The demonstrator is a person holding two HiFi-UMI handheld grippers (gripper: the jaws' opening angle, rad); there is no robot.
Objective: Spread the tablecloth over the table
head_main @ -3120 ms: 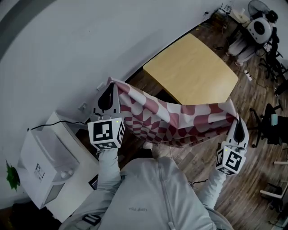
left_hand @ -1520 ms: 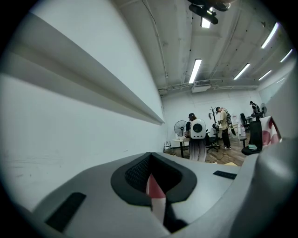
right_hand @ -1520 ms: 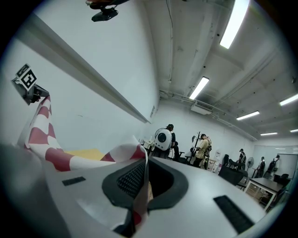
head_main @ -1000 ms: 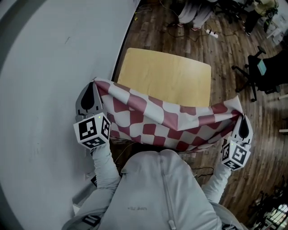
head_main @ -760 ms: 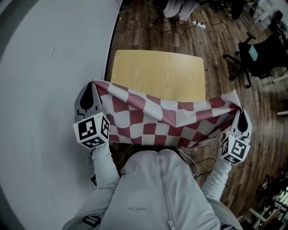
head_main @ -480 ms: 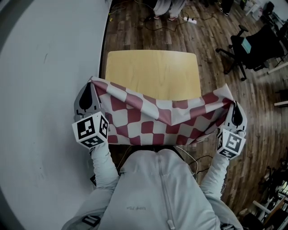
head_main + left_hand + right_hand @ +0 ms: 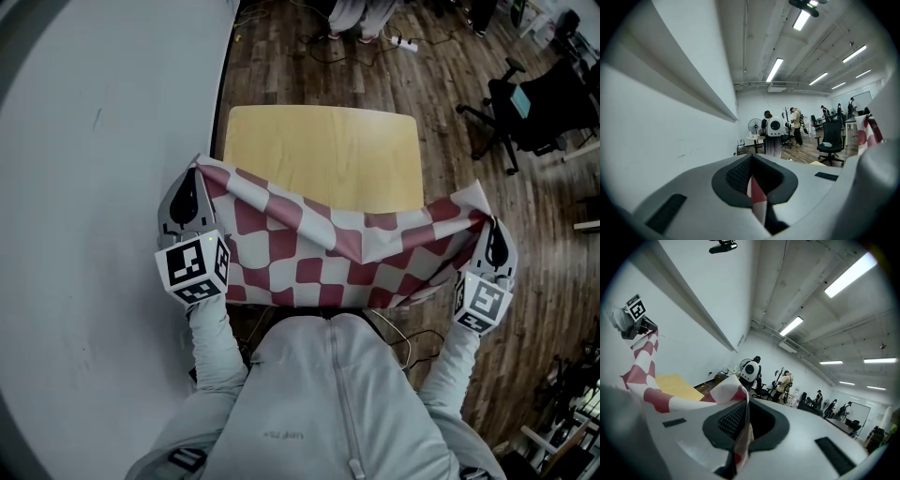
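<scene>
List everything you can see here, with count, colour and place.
tablecloth: 1, red-and-white checked, stretched between the grippers
table: 1, light wood, beside the wall
chair: at least 1, black, upper right
power strip: 1, white, floor beyond table
wall: 1, white, left
floor: 1, dark wood, around table
jacket: 1, grey, bottom centre
left gripper: 1, grey, shut on tablecloth corner
right gripper: 1, grey, shut on tablecloth corner
</scene>
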